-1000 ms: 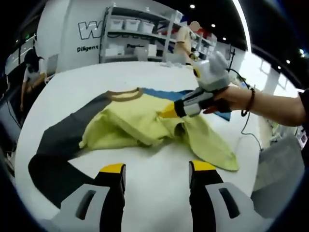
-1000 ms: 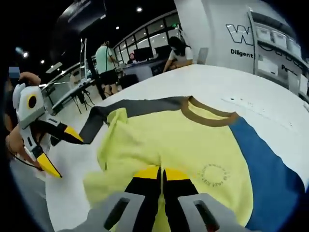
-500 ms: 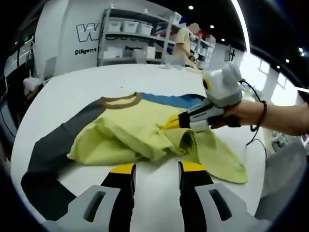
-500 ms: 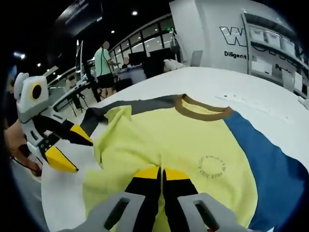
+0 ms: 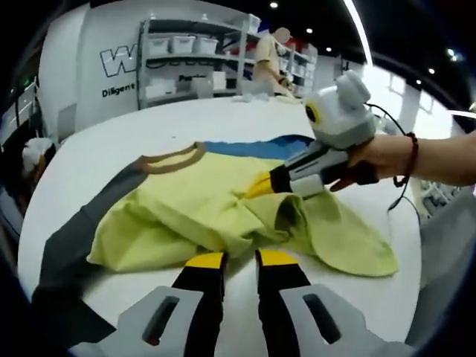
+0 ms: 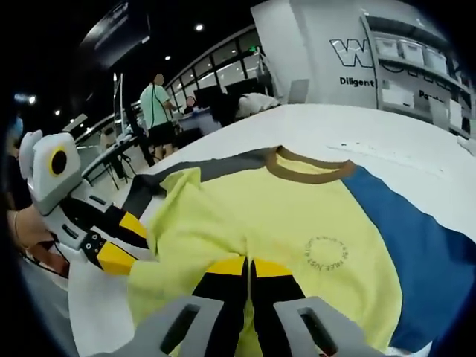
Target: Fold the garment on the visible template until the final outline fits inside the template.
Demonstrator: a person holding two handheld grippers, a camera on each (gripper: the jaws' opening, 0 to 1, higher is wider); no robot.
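The right gripper [image 6: 250, 269] is pinching the yellow shirt [image 6: 297, 223] with its jaws pressed together, while the left gripper [image 6: 126, 239] is touching the shirt's edge over the white table [image 6: 401, 141].

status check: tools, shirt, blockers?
Right tool shut on shirt hem. Left tool open at the bunched yellow edge. Shirt half folded, crumpled. No blockers.

A white tabletop [image 5: 223, 119] runs back to a white wall [image 5: 104, 44] with dark lettering and a metal shelf [image 5: 193, 63] of white bins. Round lights [image 6: 198, 27] dot a dark ceiling. In the right gripper view, people stand by desks [image 6: 111, 152] before tall windows [image 6: 223, 71].
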